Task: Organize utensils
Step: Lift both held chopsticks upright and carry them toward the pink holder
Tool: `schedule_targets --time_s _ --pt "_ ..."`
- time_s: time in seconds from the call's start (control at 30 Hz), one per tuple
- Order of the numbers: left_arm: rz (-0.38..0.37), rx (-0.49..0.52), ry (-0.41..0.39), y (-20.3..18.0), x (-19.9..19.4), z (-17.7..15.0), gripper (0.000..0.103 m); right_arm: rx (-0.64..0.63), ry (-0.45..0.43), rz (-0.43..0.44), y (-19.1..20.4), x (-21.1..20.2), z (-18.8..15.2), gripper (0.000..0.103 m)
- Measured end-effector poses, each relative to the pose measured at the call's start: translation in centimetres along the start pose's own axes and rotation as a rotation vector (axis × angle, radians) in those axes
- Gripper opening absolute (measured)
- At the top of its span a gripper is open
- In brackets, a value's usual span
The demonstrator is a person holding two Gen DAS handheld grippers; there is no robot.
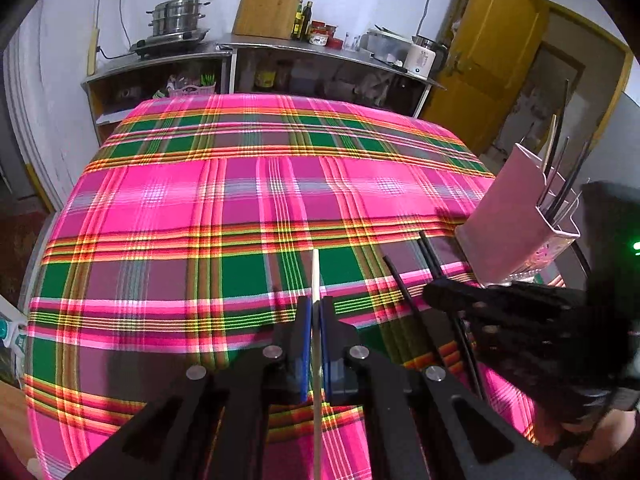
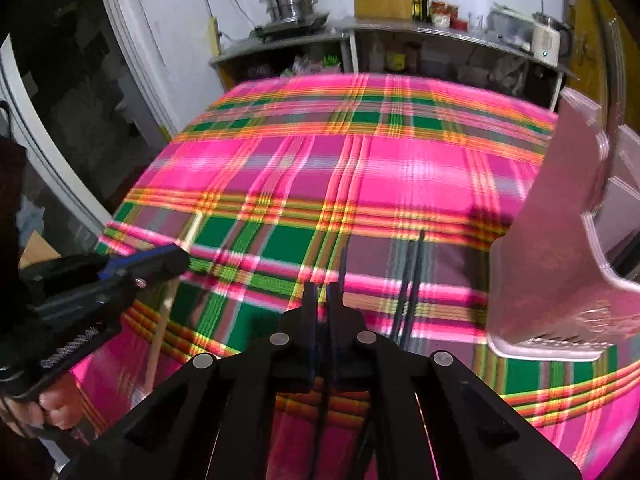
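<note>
Left gripper (image 1: 316,312): we have its blue-padded jaws clamped on 1 pale wooden chopstick (image 1: 315,280), which runs up between the pads and pokes out ahead over the plaid tablecloth (image 1: 200,200).
Right gripper (image 2: 322,300): we read its jaws as closed on 1 black chopstick (image 2: 343,264); that view is smeared, so the contact itself is hard to make out.
Loose chopsticks (image 1: 430,256): 2 more black ones lie on the cloth just beside the holder's base.
Holder (image 1: 508,216): the pink utensil caddy stands at the right edge of the table, with several dark sticks and 1 pale stick already upright in it.
Risk, slip: we judge the thin pale stick could pivot or slide in the pads, since it is gripped at a single point with long ends free.
Risk, clash: the 2 grippers sit close together, so we could knock them or cross the sticks on the way to the holder.
Risk, tip: a stick pushed against the holder's wall could shove or topple the light caddy.
Writing: we find no readable brand, label or text in either view.
</note>
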State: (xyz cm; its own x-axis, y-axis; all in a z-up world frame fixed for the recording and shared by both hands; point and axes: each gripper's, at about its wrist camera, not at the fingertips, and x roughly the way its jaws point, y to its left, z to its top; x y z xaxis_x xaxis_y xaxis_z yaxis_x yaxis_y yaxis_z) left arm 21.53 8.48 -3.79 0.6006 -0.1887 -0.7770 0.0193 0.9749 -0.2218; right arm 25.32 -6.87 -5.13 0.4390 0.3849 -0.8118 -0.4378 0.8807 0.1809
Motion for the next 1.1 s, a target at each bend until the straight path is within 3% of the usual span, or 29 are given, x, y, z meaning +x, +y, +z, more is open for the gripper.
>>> schedule_targets --time_s 0.17,0.47,0.87,1.1 --pt "-0.001 -0.022 0.039 1.0 1.5 -0.3 0.004 0.018 0.051 -0.02 -0.8 2.7 -0.5 0.008" --pt "0.029 -0.041 0.124 2.0 4.4 -0.9 0.005 -0.033 0.074 -0.042 -0.2 3.5 0.3 0.009" --pt "0.047 0.009 0.137 1.3 5.2 -0.1 0.005 -0.034 0.104 -0.051 0.0 4.2 1.2 0.007" --pt "0.042 0.003 0.122 1.2 4.8 0.3 0.004 -0.007 0.084 -0.008 -0.4 3.0 0.7 0.005"
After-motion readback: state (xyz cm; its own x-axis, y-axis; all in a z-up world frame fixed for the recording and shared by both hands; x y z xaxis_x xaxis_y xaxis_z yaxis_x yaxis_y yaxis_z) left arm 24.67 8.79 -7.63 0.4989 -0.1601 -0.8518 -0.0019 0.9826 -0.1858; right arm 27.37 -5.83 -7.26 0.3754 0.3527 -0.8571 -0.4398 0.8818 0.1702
